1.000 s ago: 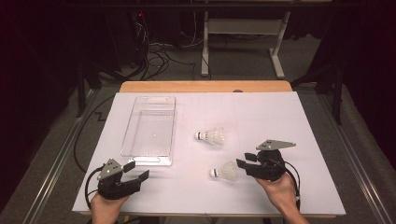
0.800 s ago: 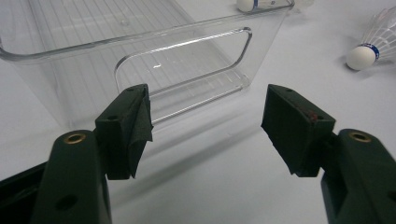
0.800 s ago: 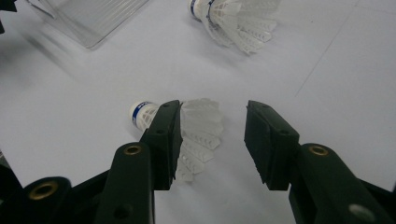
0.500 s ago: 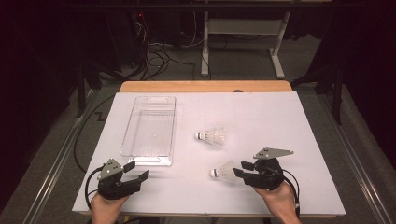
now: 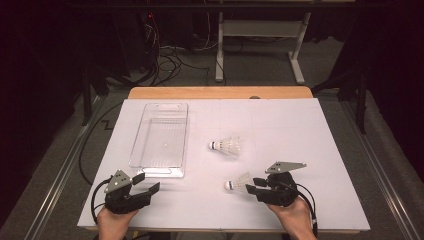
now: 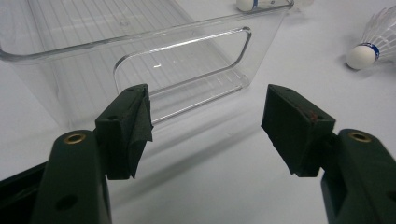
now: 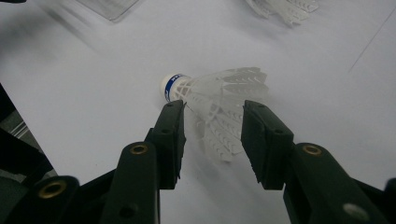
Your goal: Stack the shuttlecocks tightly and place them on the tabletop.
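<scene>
Two white shuttlecocks lie on the white table. The nearer shuttlecock (image 5: 239, 182) (image 7: 215, 100) lies on its side, cork to the left. My right gripper (image 5: 252, 185) (image 7: 212, 116) straddles its feathered skirt. The jaws have just been closing, and the pads stand at the skirt's sides without visibly squeezing it. The farther shuttlecock (image 5: 227, 145) (image 7: 285, 7) lies mid-table. My left gripper (image 5: 147, 182) (image 6: 205, 116) rests open and empty at the front left. It faces the near end of a clear plastic bin (image 5: 160, 107) (image 6: 140, 42). Beyond the bin, the left gripper view catches the nearer shuttlecock (image 6: 373, 39).
The white sheet (image 5: 300, 130) covers a wooden table whose far edge (image 5: 220, 92) shows. The bin holds nothing. Dark floor with cables and a desk frame (image 5: 260, 30) lies beyond. The person's hands come in at the bottom edge.
My right gripper has slid left so its jaws now flank the nearer shuttlecock's skirt, and the jaws have narrowed. The left gripper, the bin and the farther shuttlecock have stayed put.
</scene>
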{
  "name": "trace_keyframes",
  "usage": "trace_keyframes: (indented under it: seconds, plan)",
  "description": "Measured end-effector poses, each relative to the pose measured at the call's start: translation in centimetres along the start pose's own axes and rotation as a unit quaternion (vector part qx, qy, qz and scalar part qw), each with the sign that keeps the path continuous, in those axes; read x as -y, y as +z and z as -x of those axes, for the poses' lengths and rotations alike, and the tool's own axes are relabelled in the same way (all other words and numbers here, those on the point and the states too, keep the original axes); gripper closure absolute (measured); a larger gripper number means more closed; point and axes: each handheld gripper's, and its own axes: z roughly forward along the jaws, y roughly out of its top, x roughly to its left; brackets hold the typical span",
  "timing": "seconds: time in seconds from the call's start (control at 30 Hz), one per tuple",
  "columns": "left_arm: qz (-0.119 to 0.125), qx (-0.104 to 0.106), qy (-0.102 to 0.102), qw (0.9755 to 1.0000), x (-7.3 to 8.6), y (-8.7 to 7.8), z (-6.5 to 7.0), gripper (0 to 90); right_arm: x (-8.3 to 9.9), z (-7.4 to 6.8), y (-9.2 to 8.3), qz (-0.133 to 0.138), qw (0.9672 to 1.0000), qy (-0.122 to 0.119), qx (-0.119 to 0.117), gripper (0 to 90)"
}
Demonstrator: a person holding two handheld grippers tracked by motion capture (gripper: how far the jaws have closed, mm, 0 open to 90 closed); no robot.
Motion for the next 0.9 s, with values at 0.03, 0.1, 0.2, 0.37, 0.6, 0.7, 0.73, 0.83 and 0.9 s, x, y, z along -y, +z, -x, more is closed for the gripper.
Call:
trace_keyframes:
  seconds: [0.03, 0.1, 0.2, 0.37, 0.6, 0.7, 0.73, 0.83, 0.9]
  plan:
    - [0.000, 0.000, 0.000, 1.0000, 0.0, 0.0, 0.0, 33.6, 0.0, 0.0, 0.1, -0.002, 1.0000, -0.001, -0.002, 61.1]
    - [0.000, 0.001, 0.000, 1.0000, 0.0, 0.0, 0.0, 33.5, -0.1, 0.1, 0.4, -0.006, 1.0000, 0.000, -0.003, 62.0]
    - [0.001, 0.001, 0.000, 1.0000, 0.0, 0.0, 0.0, 33.5, -0.2, 0.1, 0.7, -0.010, 0.9999, 0.002, -0.006, 63.9]
    - [0.000, 0.000, 0.000, 1.0000, 0.0, 0.0, 0.0, 33.5, -0.3, 0.1, 1.2, -0.016, 0.9997, 0.006, -0.017, 66.1]
    - [0.001, 0.000, 0.000, 1.0000, 0.0, 0.0, 0.0, 33.5, -0.4, 0.0, 1.7, -0.023, 0.9994, 0.004, -0.024, 70.7]
    - [0.000, 0.000, 0.000, 1.0000, 0.0, 0.0, 0.0, 33.5, -0.5, -0.1, 1.9, -0.027, 0.9992, 0.002, -0.027, 73.3]
    - [0.001, 0.000, 0.000, 1.0000, 0.0, 0.0, 0.0, 33.5, -0.5, -0.1, 2.0, -0.027, 0.9992, 0.001, -0.028, 74.0]
    - [0.000, 0.000, 0.000, 1.0000, 0.0, 0.0, 0.0, 33.5, -0.6, -0.1, 2.1, -0.029, 0.9992, -0.003, -0.029, 76.6]
    - [0.000, 0.000, 0.000, 1.0000, 0.0, 0.0, 0.0, 33.5, -0.6, -0.1, 2.1, -0.029, 0.9991, -0.005, -0.031, 78.7]
